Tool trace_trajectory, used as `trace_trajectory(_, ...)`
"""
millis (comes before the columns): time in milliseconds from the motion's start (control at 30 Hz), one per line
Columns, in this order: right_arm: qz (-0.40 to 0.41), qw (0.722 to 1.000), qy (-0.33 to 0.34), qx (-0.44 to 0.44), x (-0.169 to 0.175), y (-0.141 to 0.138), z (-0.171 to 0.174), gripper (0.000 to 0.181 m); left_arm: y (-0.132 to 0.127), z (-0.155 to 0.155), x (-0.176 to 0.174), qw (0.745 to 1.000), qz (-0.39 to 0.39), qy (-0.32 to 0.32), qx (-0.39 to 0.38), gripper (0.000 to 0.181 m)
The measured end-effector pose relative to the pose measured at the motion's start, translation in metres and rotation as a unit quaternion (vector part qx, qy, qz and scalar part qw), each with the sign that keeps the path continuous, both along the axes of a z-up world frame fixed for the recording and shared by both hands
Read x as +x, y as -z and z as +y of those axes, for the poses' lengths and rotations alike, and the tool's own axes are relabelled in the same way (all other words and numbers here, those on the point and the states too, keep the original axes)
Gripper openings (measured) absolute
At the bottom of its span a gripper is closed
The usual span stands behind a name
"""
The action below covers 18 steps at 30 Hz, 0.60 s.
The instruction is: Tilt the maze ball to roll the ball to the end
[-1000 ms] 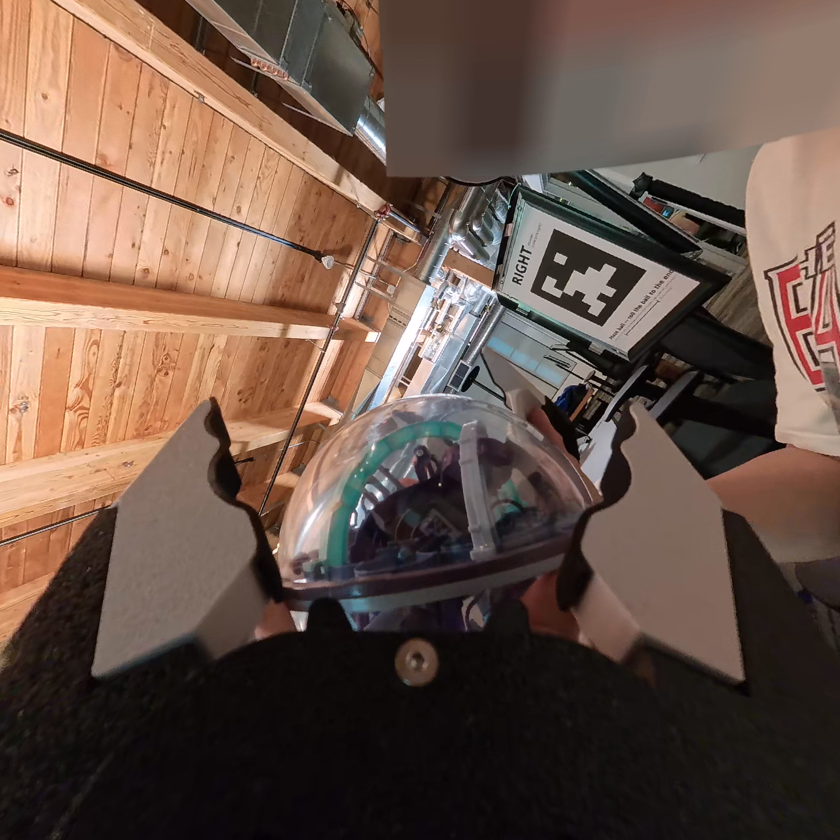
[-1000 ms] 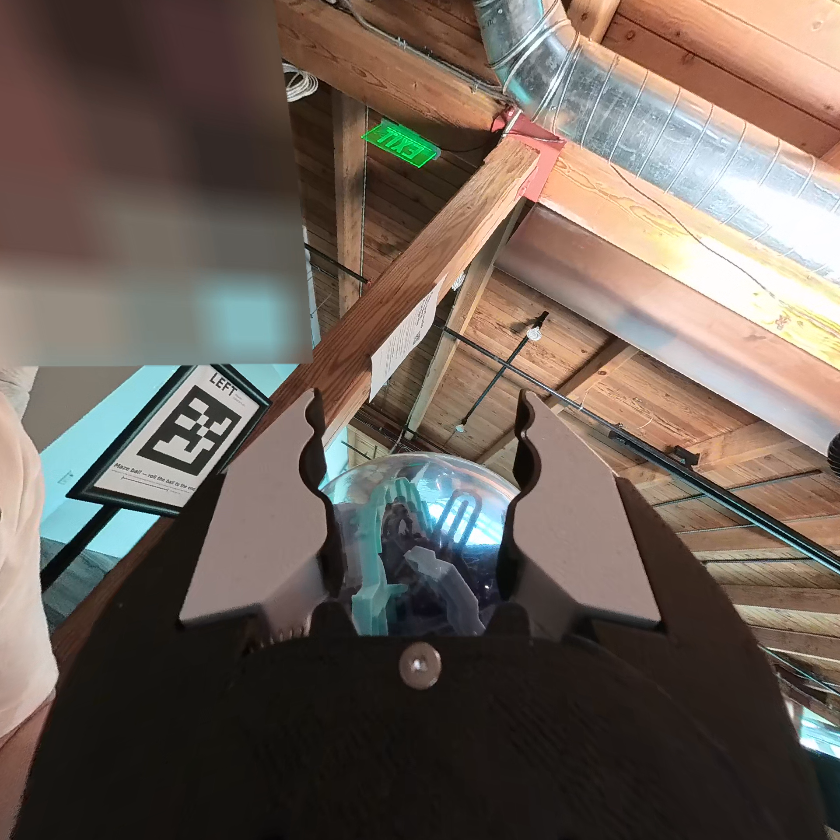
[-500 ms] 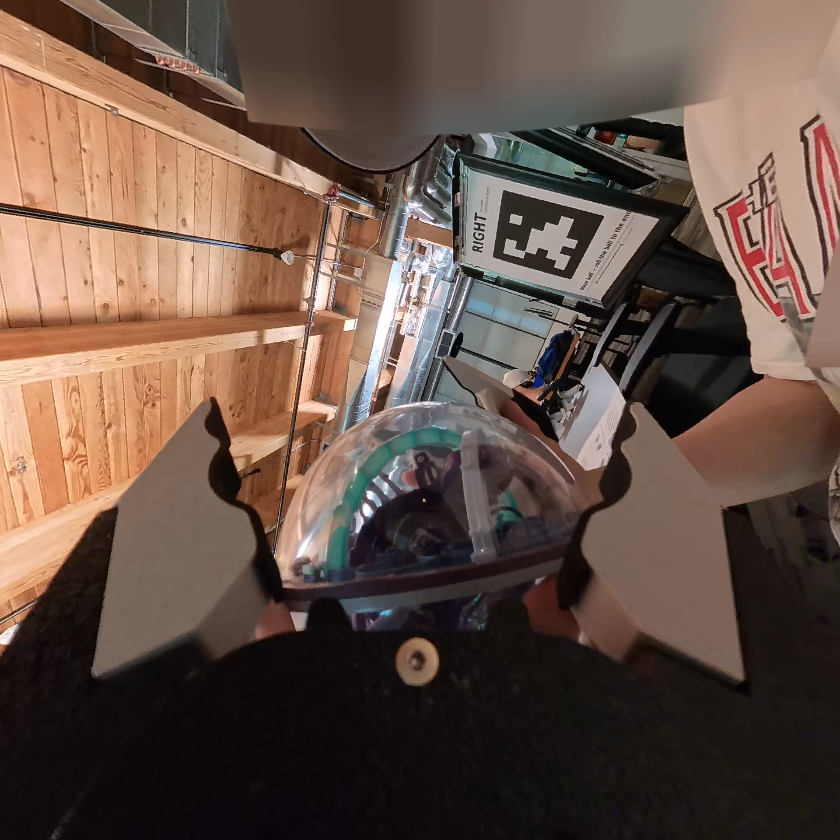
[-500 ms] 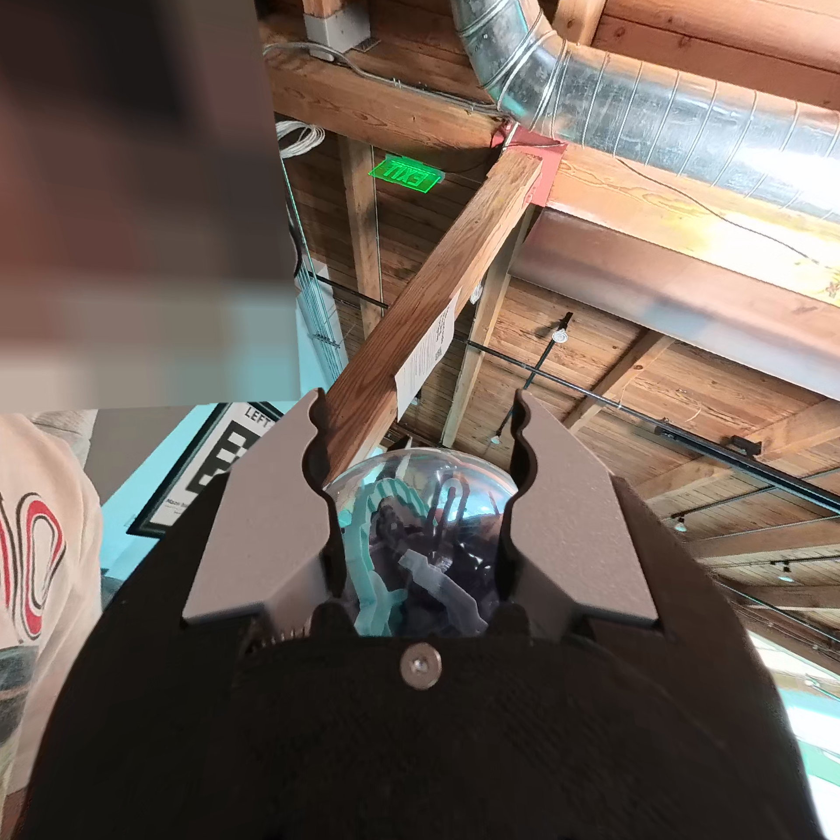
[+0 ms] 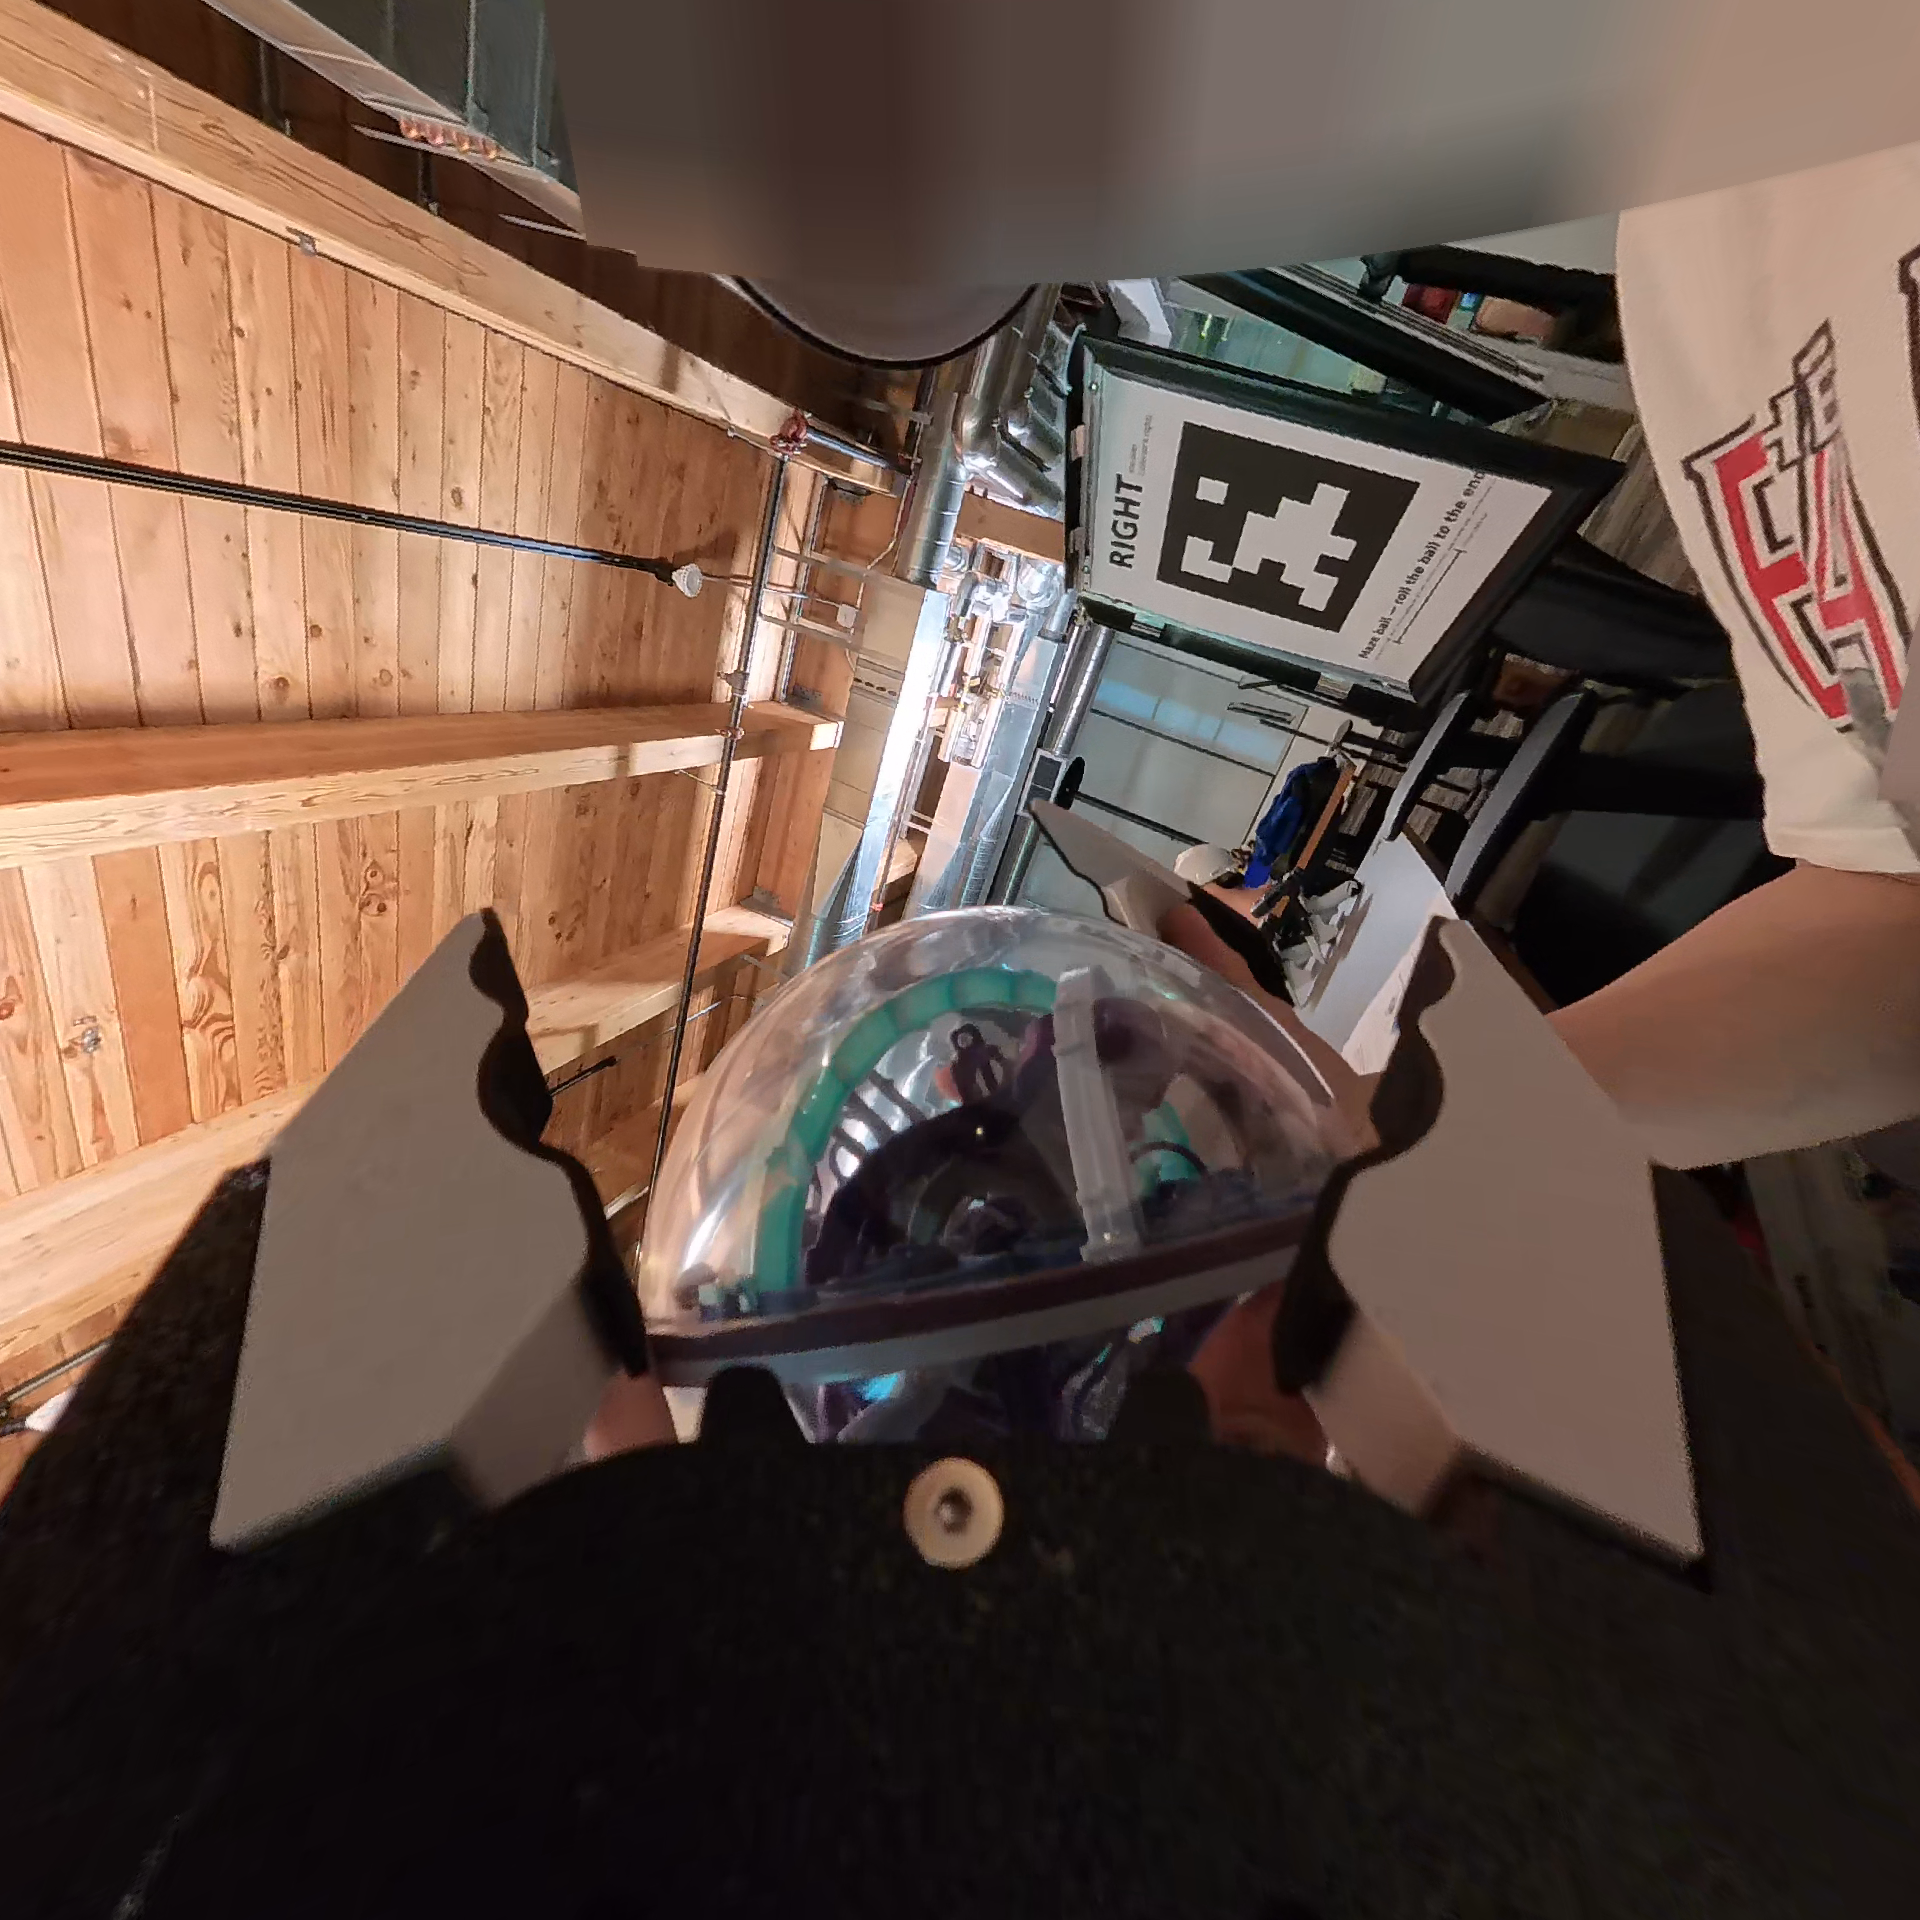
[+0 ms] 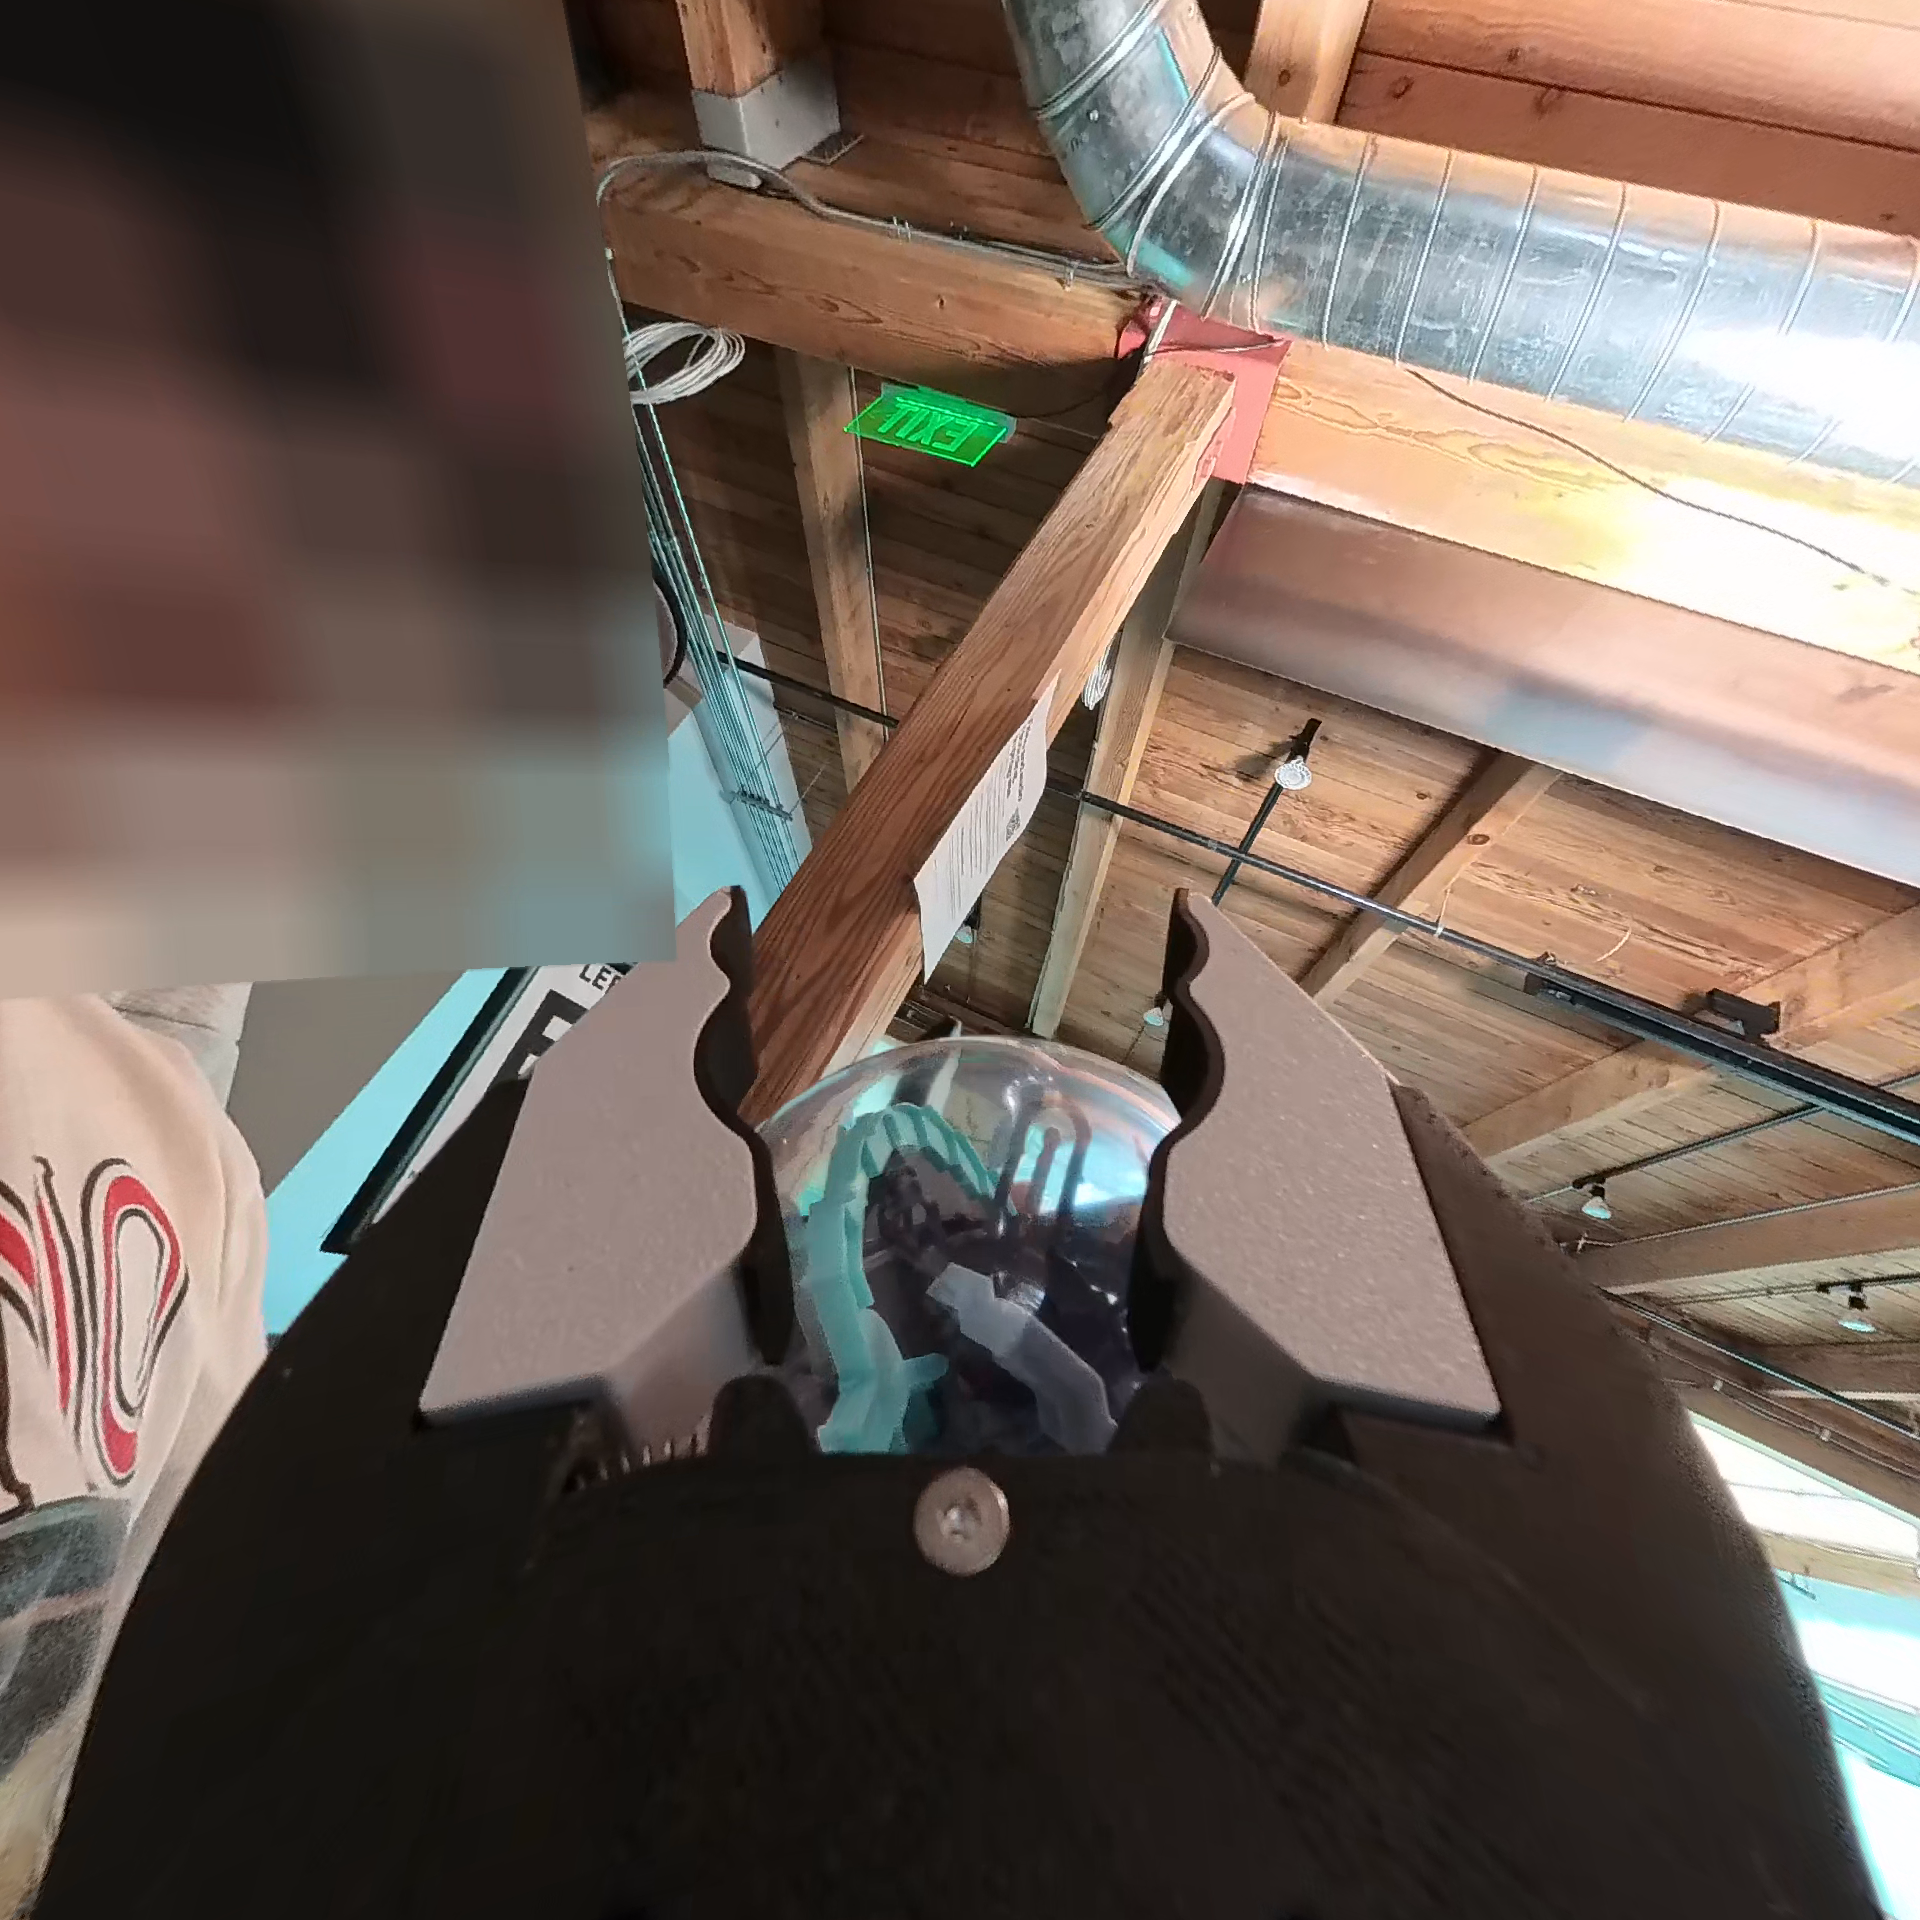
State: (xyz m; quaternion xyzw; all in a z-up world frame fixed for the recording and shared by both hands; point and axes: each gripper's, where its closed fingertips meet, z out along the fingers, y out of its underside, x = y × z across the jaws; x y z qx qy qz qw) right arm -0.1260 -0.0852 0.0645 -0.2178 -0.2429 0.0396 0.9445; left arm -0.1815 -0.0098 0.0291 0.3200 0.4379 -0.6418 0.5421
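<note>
The maze ball [image 5: 987, 1122] is a clear sphere with teal, purple and grey tracks inside and a dark rim around its middle. It is held up in the air toward the ceiling. My left gripper [image 5: 966, 997] is shut on it, with wide-set fingers pressing the rim on both sides. My right gripper [image 6: 956, 966] is shut on the maze ball [image 6: 966, 1195] too, with its fingers closer together. One right finger [image 5: 1101, 862] shows behind the sphere in the left wrist view. I cannot pick out the small ball inside.
A person in a white T-shirt with a red print [image 5: 1787, 520] stands close on the right, forearm [image 5: 1714, 1039] reaching in. A framed marker board [image 5: 1288, 520] is beyond. Overhead are wooden beams [image 6: 987, 707], a metal duct [image 6: 1455, 239] and a green lit sign [image 6: 930, 431].
Both grippers have turned together with the maze ball still gripped. In the right wrist view the ceiling has slid down and the shirt has come in at the left.
</note>
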Motion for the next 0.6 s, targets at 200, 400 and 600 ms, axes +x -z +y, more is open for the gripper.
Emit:
trace_trajectory(200,-0.016,1.000,-0.013,-0.007,-0.010,0.000,-0.001,0.079,-0.010,0.019,-0.001,0.997,0.036,0.059,-0.045,0.157)
trace_trajectory(400,-0.067,0.997,-0.016,-0.028,-0.034,0.007,0.005,0.080,-0.024,0.051,-0.011,0.978,0.079,0.167,-0.100,0.157)
trace_trajectory(600,-0.114,0.992,0.000,-0.053,-0.050,0.018,0.015,0.083,-0.028,0.072,-0.010,0.958,0.111,0.231,-0.127,0.157)
